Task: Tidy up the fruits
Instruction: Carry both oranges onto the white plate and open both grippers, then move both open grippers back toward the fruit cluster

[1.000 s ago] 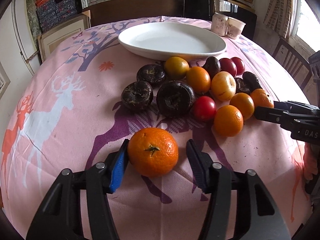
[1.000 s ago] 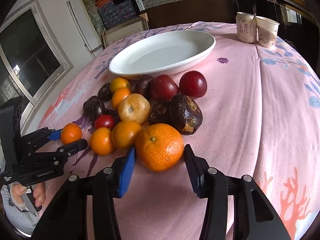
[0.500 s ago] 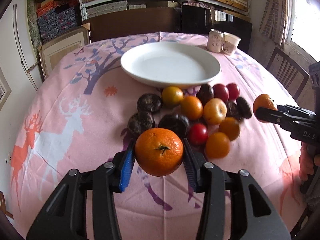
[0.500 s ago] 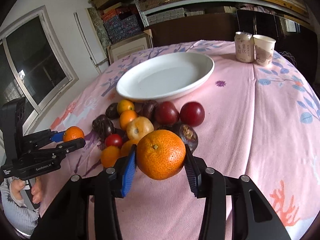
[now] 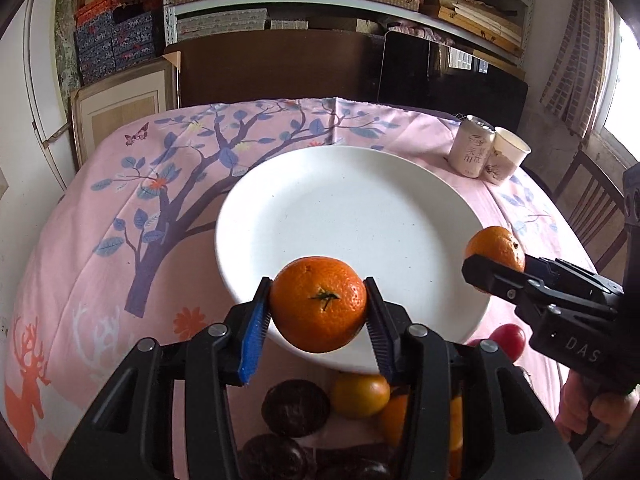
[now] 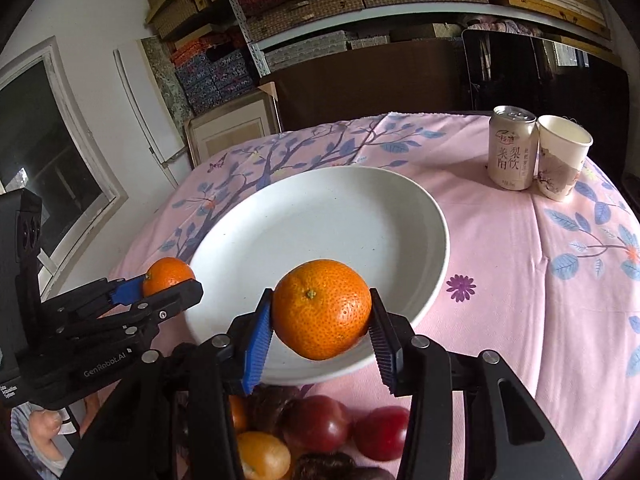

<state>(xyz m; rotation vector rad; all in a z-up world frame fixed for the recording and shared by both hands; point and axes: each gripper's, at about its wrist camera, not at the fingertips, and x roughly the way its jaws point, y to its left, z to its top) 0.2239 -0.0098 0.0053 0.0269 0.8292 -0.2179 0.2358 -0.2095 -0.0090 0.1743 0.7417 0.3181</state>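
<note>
My left gripper is shut on an orange and holds it in the air over the near rim of the empty white plate. My right gripper is shut on a second orange, also raised over the near rim of the plate. Each gripper shows in the other's view: the right with its orange at the plate's right edge, the left with its orange at the plate's left edge. The remaining fruit pile lies below the grippers, partly hidden.
A drinks can and a paper cup stand at the far right of the pink tablecloth. A wooden chair stands at the right. Shelves with boxes fill the back wall.
Both grippers have closed on an orange, lifted it off the cloth and carried it forward from the fruit pile to the plate's near rim.
</note>
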